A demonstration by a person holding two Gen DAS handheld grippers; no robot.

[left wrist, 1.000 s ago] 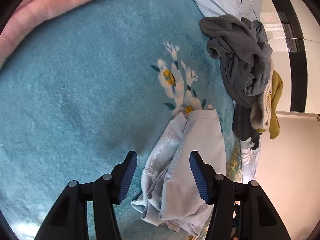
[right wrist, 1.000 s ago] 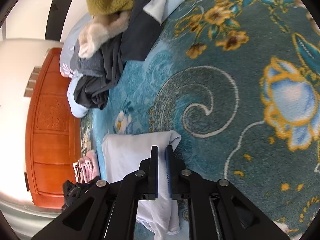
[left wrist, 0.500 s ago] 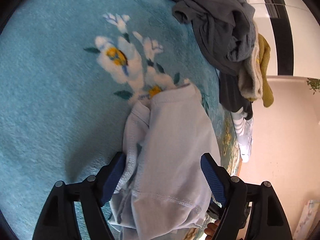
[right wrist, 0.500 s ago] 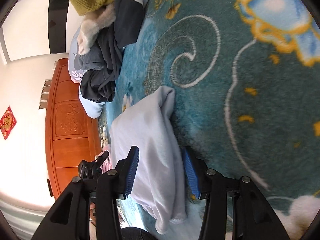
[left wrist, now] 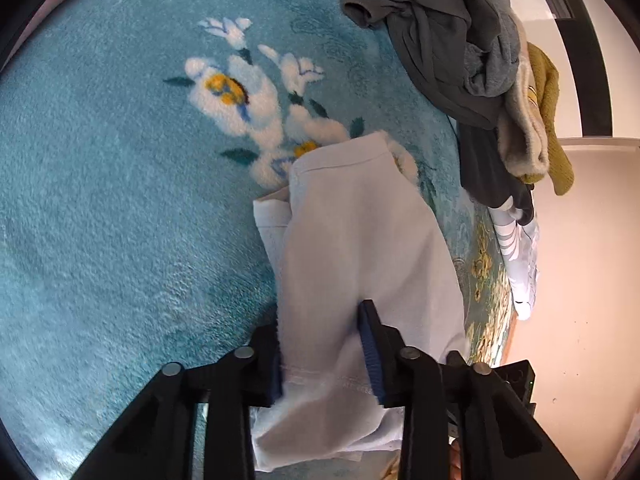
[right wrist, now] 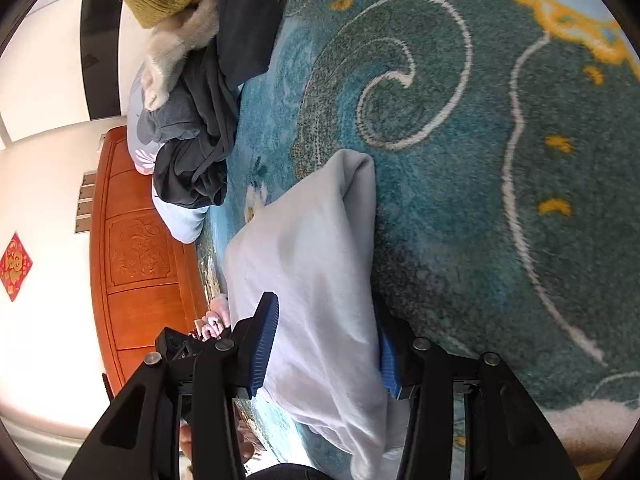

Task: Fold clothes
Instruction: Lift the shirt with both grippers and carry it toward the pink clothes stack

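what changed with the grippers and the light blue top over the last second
Both moved in onto the light blue garment. The left hand-held gripper, wide open earlier, has just been closing and now pinches a bunch of it. The right hand-held gripper, shut a second ago, opened and now straddles the folded cloth, closing slightly. The clothes pile and blanket stayed put.

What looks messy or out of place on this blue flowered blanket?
The heap of unfolded clothes at the blanket's edge: dark grey garments tangled with a mustard knit, partly hanging over the side. The pale blue garment lies nearly folded, though one layer pokes out unevenly at its far corner.
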